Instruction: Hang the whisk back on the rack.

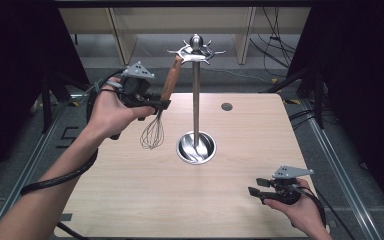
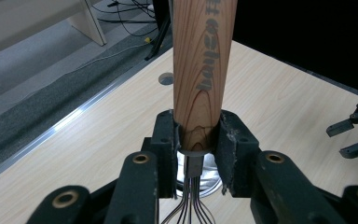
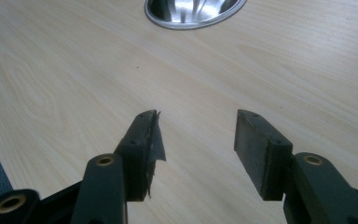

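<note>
A whisk with a wooden handle [image 1: 170,80] and wire loops [image 1: 152,134] hangs in the air left of a metal utensil stand [image 1: 196,95]. My left gripper [image 1: 162,104] is shut on the lower end of the handle [image 2: 200,70], just above the wires. The handle's top reaches up close to the stand's hooked crown [image 1: 196,50]; whether it hangs on a hook I cannot tell. My right gripper [image 1: 256,187] rests low near the table's front right, open and holding nothing, and its jaws [image 3: 196,135] stand well apart over bare wood.
The stand's round steel base [image 1: 196,148] sits mid-table and shows as a rim [image 3: 191,14] ahead of the right gripper. A grey cable port [image 1: 226,106] lies at the back right of the wooden table [image 1: 130,195]. Cables and shelving stand beyond the table.
</note>
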Motion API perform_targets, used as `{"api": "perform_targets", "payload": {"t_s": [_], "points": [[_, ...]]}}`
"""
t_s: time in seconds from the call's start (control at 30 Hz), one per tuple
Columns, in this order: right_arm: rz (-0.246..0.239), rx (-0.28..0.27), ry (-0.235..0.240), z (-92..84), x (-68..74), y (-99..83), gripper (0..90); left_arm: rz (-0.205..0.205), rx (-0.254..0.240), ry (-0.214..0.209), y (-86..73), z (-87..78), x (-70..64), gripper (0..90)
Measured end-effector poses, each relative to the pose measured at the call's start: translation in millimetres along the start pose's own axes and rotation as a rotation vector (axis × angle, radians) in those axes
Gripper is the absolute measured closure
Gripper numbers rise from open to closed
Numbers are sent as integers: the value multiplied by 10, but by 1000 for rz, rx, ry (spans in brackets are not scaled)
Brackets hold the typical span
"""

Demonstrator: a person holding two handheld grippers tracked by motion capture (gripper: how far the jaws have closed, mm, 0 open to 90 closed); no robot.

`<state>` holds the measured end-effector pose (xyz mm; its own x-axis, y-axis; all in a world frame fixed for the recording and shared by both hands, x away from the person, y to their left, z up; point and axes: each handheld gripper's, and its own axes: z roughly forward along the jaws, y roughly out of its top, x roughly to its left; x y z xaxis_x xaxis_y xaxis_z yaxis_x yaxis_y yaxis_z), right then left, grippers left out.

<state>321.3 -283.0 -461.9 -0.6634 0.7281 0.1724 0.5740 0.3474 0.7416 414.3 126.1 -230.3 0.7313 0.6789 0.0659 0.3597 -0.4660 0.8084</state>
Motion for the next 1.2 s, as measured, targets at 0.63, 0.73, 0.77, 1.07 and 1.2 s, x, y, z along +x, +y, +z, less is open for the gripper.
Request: {"api": "perform_targets", "payload": {"t_s": [0.63, 0.73, 0.77, 1.07, 1.2], "points": [[36, 4, 12, 1, 21, -4, 502, -4, 17, 4, 54, 58, 3, 694], [33, 2, 12, 3, 20, -5, 502, -7, 20, 5, 64, 79, 12, 694], [10, -1, 10, 4, -3, -2, 502, -7, 20, 5, 64, 79, 12, 694], [12, 14, 14, -5, -5, 1, 502, -16, 22, 1, 85, 166, 1, 694], [33, 5, 9, 0, 17, -5, 502, -23, 19, 2, 94, 204, 12, 694]]}}
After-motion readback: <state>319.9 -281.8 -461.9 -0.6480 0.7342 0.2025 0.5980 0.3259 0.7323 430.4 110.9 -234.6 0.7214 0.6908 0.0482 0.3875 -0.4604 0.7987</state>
